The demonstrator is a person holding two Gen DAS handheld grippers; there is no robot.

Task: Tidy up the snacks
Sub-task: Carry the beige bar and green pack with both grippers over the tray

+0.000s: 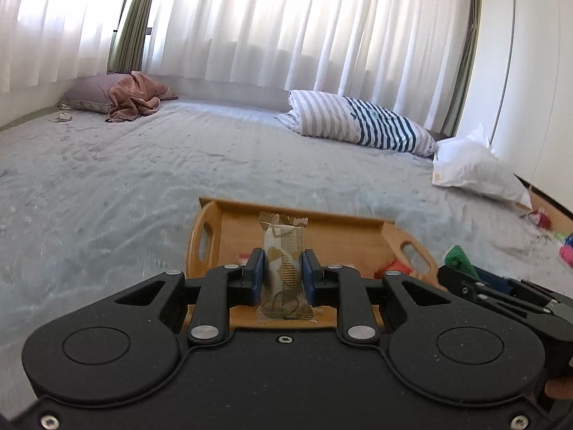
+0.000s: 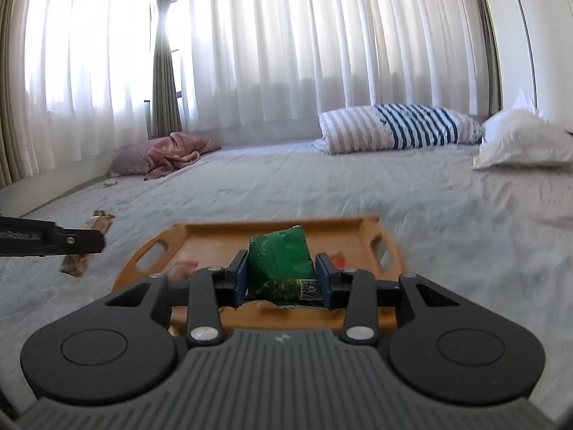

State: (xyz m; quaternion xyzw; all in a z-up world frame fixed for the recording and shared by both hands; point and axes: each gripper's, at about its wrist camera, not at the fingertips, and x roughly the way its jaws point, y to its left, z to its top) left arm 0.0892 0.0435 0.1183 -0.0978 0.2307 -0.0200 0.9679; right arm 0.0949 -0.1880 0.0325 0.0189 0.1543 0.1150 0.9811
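Both hands are loaded right now: left gripper (image 1: 283,272) is clamped on a gold-and-white snack bar (image 1: 283,251) standing upright between the pads, long axis pointing away from the camera; right gripper (image 2: 283,279) squeezes a green snack packet (image 2: 281,258). The wooden tray (image 2: 215,231) sits right under and ahead of both, so I'd guess it's lower-and-release from here

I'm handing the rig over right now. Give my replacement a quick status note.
Left gripper: shut on a cream-and-gold wrapped snack bar, held above the wooden tray.
Right gripper: shut on a green snack packet, also over the tray.
Done: a red-and-white snack seems already in the tray, though blurred.
Left: set both held snacks down; more colourful packets lie on the bed to the right.
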